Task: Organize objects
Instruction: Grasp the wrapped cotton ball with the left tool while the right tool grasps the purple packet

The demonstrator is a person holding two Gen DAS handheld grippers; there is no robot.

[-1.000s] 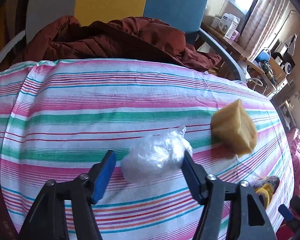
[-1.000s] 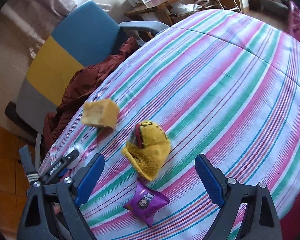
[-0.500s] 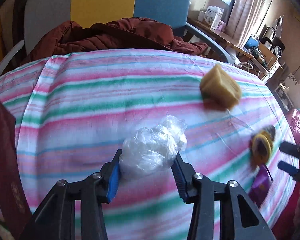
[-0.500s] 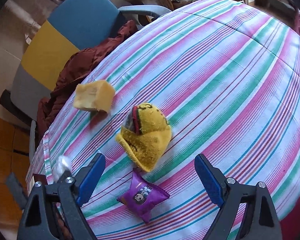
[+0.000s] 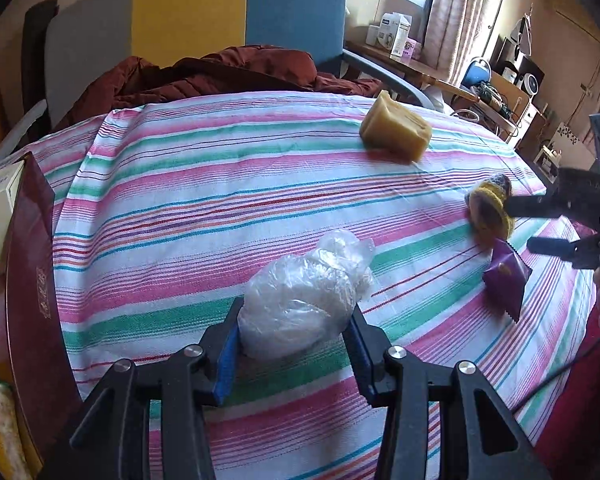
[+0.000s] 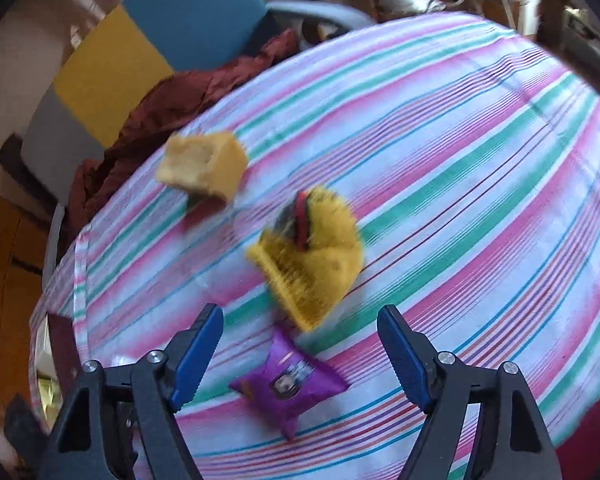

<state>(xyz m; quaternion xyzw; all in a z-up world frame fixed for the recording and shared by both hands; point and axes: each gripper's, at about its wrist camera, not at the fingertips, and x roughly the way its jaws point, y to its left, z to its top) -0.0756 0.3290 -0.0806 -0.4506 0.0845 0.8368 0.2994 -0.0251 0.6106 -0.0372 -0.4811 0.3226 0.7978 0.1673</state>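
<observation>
Left gripper (image 5: pixel 296 336) jaws clamped on plastic-wrapped bundle (image 5: pixel 304 304), pads at its near end. Right gripper (image 6: pixel 300 344) jaws wide, empty, purple packet (image 6: pixel 288 384) between and just ahead. Keep left squeeze light, film slippery; centre right before closing.

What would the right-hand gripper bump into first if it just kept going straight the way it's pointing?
Probably the purple snack packet, lying just ahead between the open right gripper's fingers. The yellow knitted hat comes next. Depth is hard to judge, and the picture is blurred.
</observation>
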